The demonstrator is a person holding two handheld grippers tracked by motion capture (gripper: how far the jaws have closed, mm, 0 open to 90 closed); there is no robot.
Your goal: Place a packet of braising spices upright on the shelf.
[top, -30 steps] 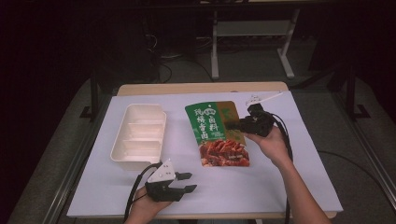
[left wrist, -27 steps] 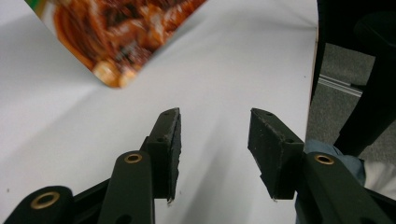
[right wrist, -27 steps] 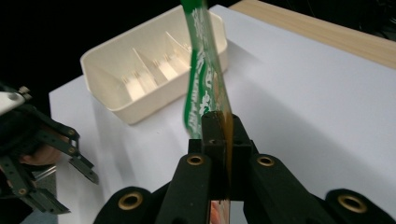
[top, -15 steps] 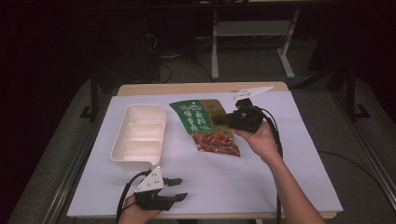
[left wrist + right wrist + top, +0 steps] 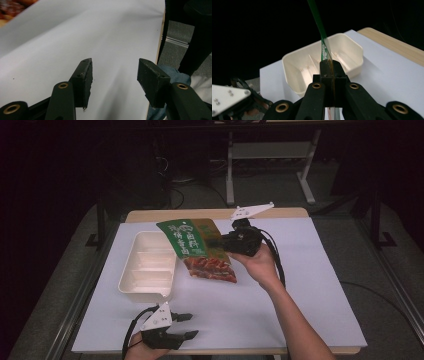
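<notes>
From the high view, your right gripper (image 5: 223,241) had its jaws clamped tight on one edge of the green food pouch (image 5: 200,251), which hung out to the side of the jaws, lifted off the bench (image 5: 280,285) with its far corner over the rim of the white divided tray (image 5: 148,266). The pouch's printed lower end, showing reddish food, sloped down toward the white sheet below the jaws. Your left gripper (image 5: 191,325) sat at the near edge of the bench, well apart from the pouch and just short of the tray's near corner; its jaws stood apart with nothing between them, and they had just been opening.

In the left gripper view, your left gripper (image 5: 114,72) showed its two black pads parted over bare white sheet, gripping nothing. A corner of the pouch (image 5: 12,7) lay far ahead of the jaws, at the upper left. The bench edge ran just past the right-hand jaw.

In the right gripper view, your right gripper (image 5: 329,67) had its jaws pressed flat together on the pouch (image 5: 322,37), seen edge-on as a thin green strip rising straight up from between them. The tray (image 5: 294,62) stood directly beyond the jaws, its dividers visible on both sides of the strip.
</notes>
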